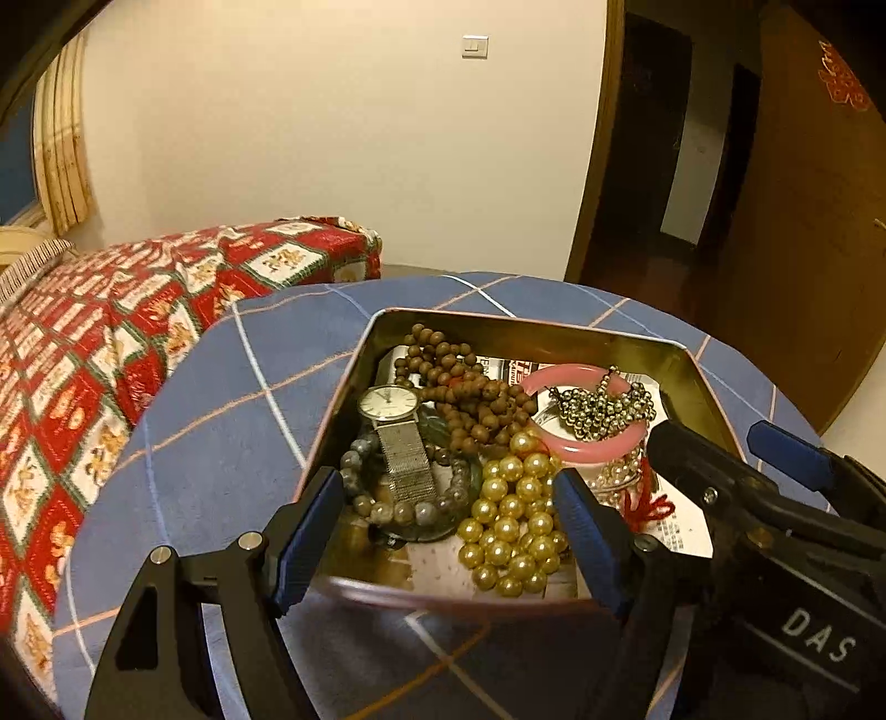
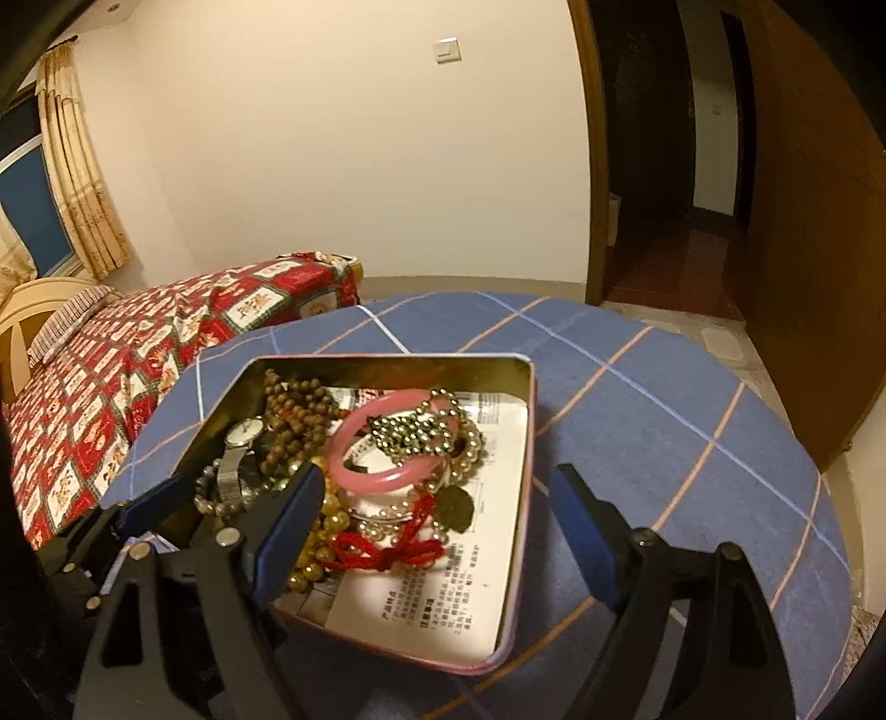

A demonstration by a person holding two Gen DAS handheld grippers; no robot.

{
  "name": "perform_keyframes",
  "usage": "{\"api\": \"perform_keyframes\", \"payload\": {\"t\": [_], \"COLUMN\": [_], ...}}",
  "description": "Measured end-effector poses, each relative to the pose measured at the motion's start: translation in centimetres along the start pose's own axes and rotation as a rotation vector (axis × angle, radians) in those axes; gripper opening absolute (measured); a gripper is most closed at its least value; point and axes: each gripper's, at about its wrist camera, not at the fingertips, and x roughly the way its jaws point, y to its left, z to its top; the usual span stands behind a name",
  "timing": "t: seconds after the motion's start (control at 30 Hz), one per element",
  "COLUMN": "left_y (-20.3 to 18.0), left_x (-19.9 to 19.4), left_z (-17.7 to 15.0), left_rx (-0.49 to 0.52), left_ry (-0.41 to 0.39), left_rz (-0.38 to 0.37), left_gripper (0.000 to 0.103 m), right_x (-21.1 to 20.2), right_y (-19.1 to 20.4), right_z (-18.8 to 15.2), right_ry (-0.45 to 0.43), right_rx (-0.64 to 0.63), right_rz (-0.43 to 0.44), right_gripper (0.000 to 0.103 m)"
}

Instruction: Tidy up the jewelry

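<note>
tabletop [image 2: 637, 399]: round, under blue cloth with pale checks, before me | bed [image 2: 166, 343]: left of tabletop, red patterned cover | striped pillow [image 2: 66, 321]: at bed's head | curtain [image 2: 83, 183]: cream, beside window | light switch [image 2: 447, 50]: on cream wall | wooden door [image 2: 814, 249]: right, open beside dark doorway

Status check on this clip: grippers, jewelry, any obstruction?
Left gripper open, empty, over tin. Right gripper open, empty, alongside. Jewelry heaped inside: watch, pink bangle. Nothing blocking.
</note>
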Motion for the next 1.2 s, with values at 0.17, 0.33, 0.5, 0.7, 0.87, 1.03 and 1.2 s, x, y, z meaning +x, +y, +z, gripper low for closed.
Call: {"api": "perform_keyframes", "payload": {"t": [0.17, 0.33, 0.5, 0.7, 0.87, 1.03, 1.2], "left_y": [0.4, 0.3, -0.2, -0.1, -0.5, -0.4, -0.6], "left_x": [-1.7, -3.9, -6.0, -8.2, -9.7, -11.0, -12.8], "left_z": [-0.6, -1.8, -3.1, -4.5, -5.6, -6.6, -7.4], "left_rx": [-0.011, -0.029, -0.016, -0.03, -0.017, -0.029, -0.05], "left_ry": [-0.012, -0.025, -0.042, -0.06, -0.072, -0.077, -0.09], "left_rz": [0.011, 0.005, 0.011, 0.011, 0.022, 0.025, 0.013], "left_gripper": [0.078, 0.078, 0.078, 0.078, 0.078, 0.078, 0.078], "right_x": [-1.2, -3.0, -5.4, -7.5, -8.8, -10.2, -12.0], "right_y": [-0.1, -0.3, 0.0, 0.1, 0.2, 0.4, 0.3], "right_z": [-0.4, -1.1, -2.4, -3.8, -4.9, -5.9, -6.6], "right_ry": [-0.011, -0.022, -0.043, -0.059, -0.065, -0.077, -0.092], "right_rx": [-0.006, -0.001, -0.017, -0.013, -0.009, -0.019, -0.019], "right_rz": [-0.01, -0.02, -0.033, -0.035, -0.031, -0.039, -0.046], "right_gripper": [0.086, 0.086, 0.087, 0.088, 0.089, 0.089, 0.089]}}
